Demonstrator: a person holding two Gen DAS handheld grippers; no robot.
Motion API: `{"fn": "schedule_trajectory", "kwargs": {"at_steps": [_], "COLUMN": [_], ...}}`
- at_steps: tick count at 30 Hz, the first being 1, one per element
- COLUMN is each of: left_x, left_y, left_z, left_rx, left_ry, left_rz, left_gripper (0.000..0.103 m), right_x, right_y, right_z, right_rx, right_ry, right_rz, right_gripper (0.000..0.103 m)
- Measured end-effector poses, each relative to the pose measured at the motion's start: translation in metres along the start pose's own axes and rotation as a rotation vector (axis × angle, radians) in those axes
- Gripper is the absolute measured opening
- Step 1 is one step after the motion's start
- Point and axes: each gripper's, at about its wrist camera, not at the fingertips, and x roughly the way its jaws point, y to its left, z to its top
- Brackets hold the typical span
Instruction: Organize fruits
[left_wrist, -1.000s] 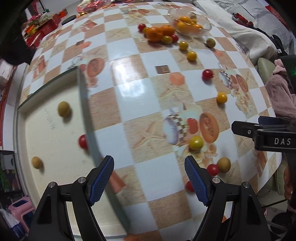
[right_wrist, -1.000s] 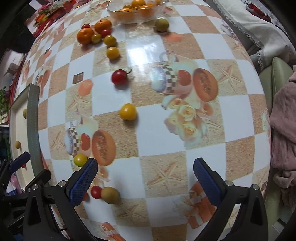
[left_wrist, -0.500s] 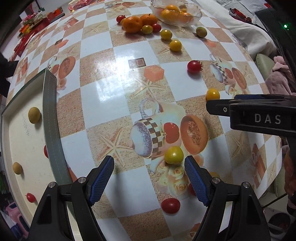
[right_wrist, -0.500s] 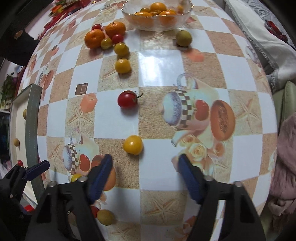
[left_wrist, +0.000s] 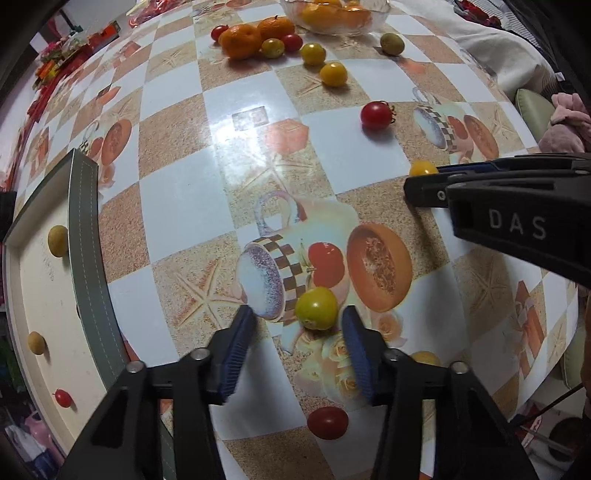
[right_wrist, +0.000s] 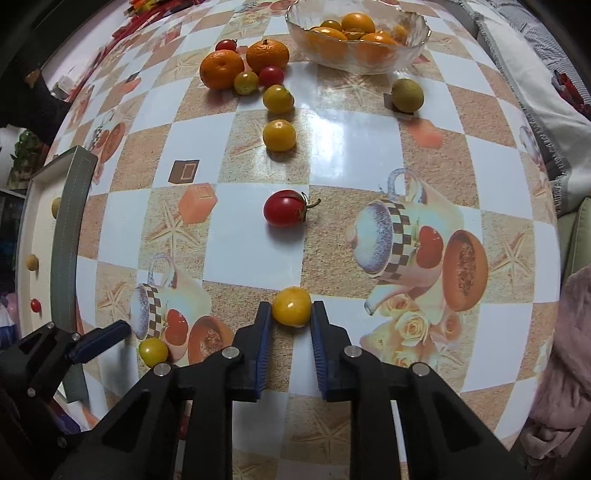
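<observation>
The table (right_wrist: 347, 147) is covered in a glossy vinyl cloth of white and sandy tan checks, printed with starfish, teapots and halved melons.

The right gripper (right_wrist: 291, 314) has its 2 ribbed blue fingers (right_wrist: 263, 332) drawn close on either side of a smooth round yellow tomato (right_wrist: 291, 306); the pads look to be touching its skin at 9 and 3 o'clock, though firm clamping cannot be told. The fruit rests on a tan square.

The left gripper (left_wrist: 295, 332) stands with its fingers (left_wrist: 236, 350) apart, bracketing a yellow-green tomato (left_wrist: 316, 308) that lies nearer the finger at 3 o'clock, with a clear gap at 9 o'clock. Below it, at 6 o'clock, lies an oval red tomato (left_wrist: 327, 422).

In the right wrist view a red tomato with a curled green stalk (right_wrist: 285, 208) sits at 12 o'clock from the held fruit. Beyond it are 2 more yellow tomatoes (right_wrist: 279, 135), then 2 dimpled oranges (right_wrist: 221, 69) touching each other, with small red and yellow fruit just beside them. A scalloped clear glass bowl (right_wrist: 413, 40) at 1 o'clock holds oranges. A dull olive round fruit (right_wrist: 407, 95) lies near the bowl.

At 9 o'clock a shallow cream tray with a grey stitched rim (right_wrist: 66, 236) holds 2 tan round fruits and 1 small red one, well apart.
</observation>
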Motion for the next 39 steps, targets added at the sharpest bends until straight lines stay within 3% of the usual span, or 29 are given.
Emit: {"fn": "schedule_trajectory", "kwargs": {"at_steps": [2, 13, 25, 31, 33, 34, 35, 39], "left_x": [-0.001, -0.02, -0.05, -0.049, -0.046, -0.043, -0.043, -0.031], "left_y": [-0.003, 0.025, 0.078, 0.071, 0.063, 0.058, 0.055, 0.044], "left_z": [0.0, 0.003, -0.017, -0.014, -0.009, -0.007, -0.006, 0.004], "left_rx": [0.005, -0.093, -0.167, -0.123, -0.094, -0.087, -0.088, -0.066], "left_ry": [-0.001, -0.016, -0.061, -0.088, -0.086, -0.092, -0.113, -0.101], "left_rz": [-0.011, -0.121, -0.102, -0.126, -0.133, -0.121, -0.096, -0.075], "left_gripper": [0.025, 0.025, 0.025, 0.025, 0.038, 0.068, 0.08, 0.08], "right_x": [-0.001, -0.018, -0.034, -0.035, -0.035, -0.035, -0.036, -0.037], "right_y": [-0.002, -0.021, -0.024, -0.021, -0.021, -0.022, -0.022, -0.027], "right_z": [-0.002, -0.016, -0.027, -0.031, -0.033, -0.035, -0.036, -0.04], "right_rx": [0.011, 0.103, 0.11, 0.119, 0.116, 0.116, 0.119, 0.138], "right_ry": [-0.003, -0.01, -0.011, -0.001, 0.006, 0.007, 0.007, 0.005], "right_rz": [0.015, 0.097, 0.103, 0.095, 0.091, 0.09, 0.09, 0.093], "right_gripper": [0.023, 0.023, 0.023, 0.023, 0.023, 0.023, 0.023, 0.023]}}
